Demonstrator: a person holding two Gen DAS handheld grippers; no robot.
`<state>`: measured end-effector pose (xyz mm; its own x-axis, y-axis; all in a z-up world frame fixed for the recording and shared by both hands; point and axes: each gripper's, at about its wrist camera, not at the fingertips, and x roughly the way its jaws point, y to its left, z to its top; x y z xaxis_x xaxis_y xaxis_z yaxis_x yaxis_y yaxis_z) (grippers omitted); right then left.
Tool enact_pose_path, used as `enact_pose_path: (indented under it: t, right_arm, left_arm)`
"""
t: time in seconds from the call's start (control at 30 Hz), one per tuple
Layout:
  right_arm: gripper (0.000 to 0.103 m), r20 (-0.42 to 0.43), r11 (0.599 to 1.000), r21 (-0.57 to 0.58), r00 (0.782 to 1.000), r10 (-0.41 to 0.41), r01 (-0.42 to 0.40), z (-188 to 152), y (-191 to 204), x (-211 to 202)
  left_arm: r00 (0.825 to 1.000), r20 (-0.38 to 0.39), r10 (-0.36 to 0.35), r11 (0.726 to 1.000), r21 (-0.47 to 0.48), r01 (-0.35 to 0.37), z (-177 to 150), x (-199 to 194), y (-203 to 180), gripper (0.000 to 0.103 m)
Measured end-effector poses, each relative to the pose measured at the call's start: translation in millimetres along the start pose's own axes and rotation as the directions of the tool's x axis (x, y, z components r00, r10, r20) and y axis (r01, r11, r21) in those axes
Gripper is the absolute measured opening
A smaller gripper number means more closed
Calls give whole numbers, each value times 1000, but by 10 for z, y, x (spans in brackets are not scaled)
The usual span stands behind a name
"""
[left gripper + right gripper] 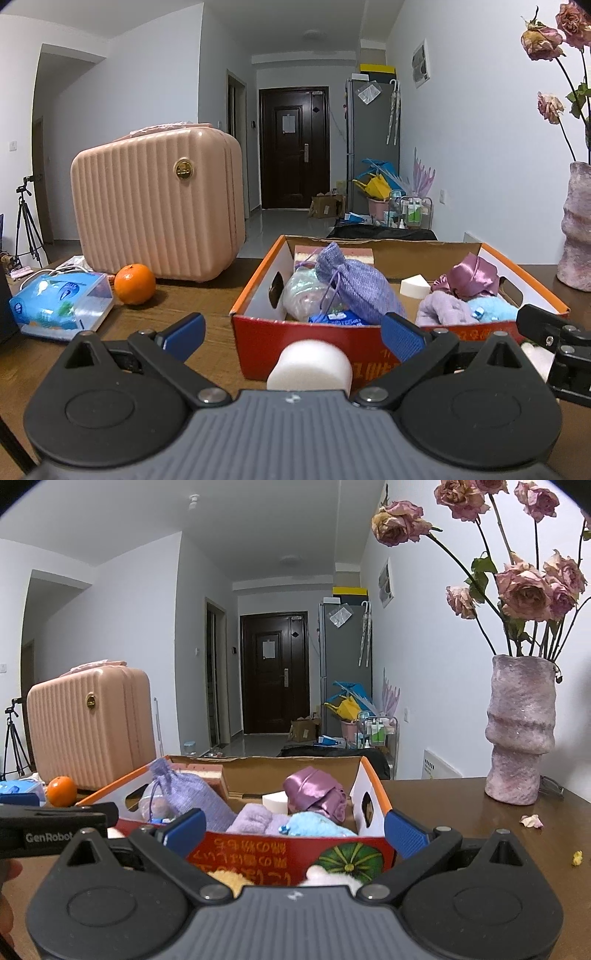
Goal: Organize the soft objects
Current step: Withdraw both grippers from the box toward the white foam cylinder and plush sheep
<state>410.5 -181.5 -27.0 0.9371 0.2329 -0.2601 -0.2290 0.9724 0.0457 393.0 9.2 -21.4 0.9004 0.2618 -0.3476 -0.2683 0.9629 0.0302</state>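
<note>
I see a pink suitcase [159, 206] on the brown tabletop [199, 295], with an orange [134, 283] and a blue tissue pack [61, 304] beside it, and a vase [521, 731] of dried roses [524, 587]

I see a cardboard box [258, 295] with a glossy red printed front, holding a coarse woven lilac pouch [354, 286], shiny purple satin cloth [471, 277] and fluffy towels [443, 308]. The table [192, 295] looks like polished wood; the ridged pink case [155, 206] is smooth plastic, the vase [521, 731] rough and matt.
</note>
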Motion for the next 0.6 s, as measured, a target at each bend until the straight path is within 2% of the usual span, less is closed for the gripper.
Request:
enact_pose_path:
  t: [0.6]
  right_arm:
    - [103,-35,1000,-13,999,1,-1,-172,75,-474]
  left_arm:
    - [999,-34,-14,1000,-4,14,-151,-368,140,103]
